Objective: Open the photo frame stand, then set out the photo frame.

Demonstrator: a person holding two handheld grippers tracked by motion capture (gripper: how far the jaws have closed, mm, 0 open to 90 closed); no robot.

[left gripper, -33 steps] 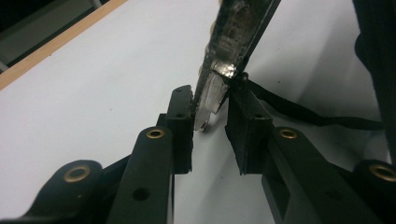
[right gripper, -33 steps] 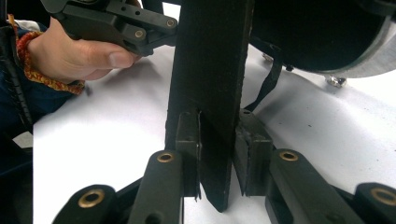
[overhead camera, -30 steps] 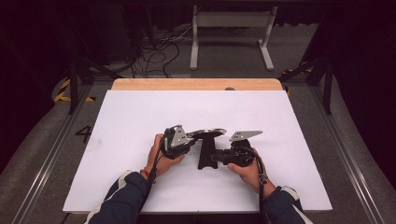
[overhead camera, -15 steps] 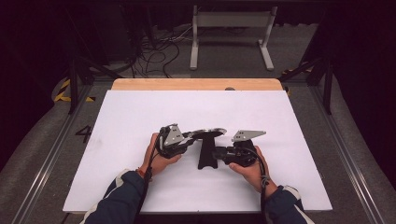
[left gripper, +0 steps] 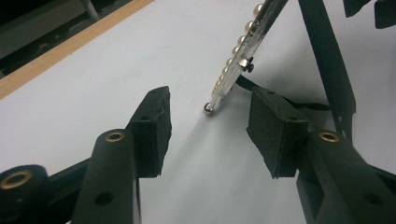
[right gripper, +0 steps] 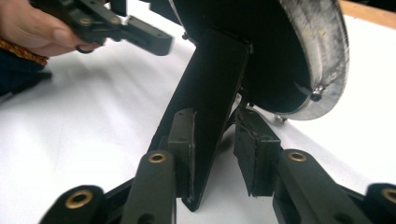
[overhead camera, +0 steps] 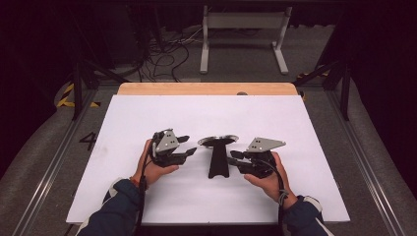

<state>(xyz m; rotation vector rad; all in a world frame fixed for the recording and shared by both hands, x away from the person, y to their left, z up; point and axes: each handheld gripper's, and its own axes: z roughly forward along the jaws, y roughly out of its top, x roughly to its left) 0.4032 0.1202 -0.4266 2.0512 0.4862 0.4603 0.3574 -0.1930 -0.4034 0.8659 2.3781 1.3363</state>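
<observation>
between the two grippers the mirror (overhead camera: 217, 147) stands mid-table, its black strut running toward the person, right gripper (right gripper: 212, 156) straddling that strut, not yet clenched, left gripper (left gripper: 208, 130) released just beside its rim.

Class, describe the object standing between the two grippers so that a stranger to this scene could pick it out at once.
Start from the white table top and find the two hand-held grippers near its front. Between them stands a small mirror on a black stand. It is the one round thing there, with a silvery rim studded with pearl-like beads.
</observation>
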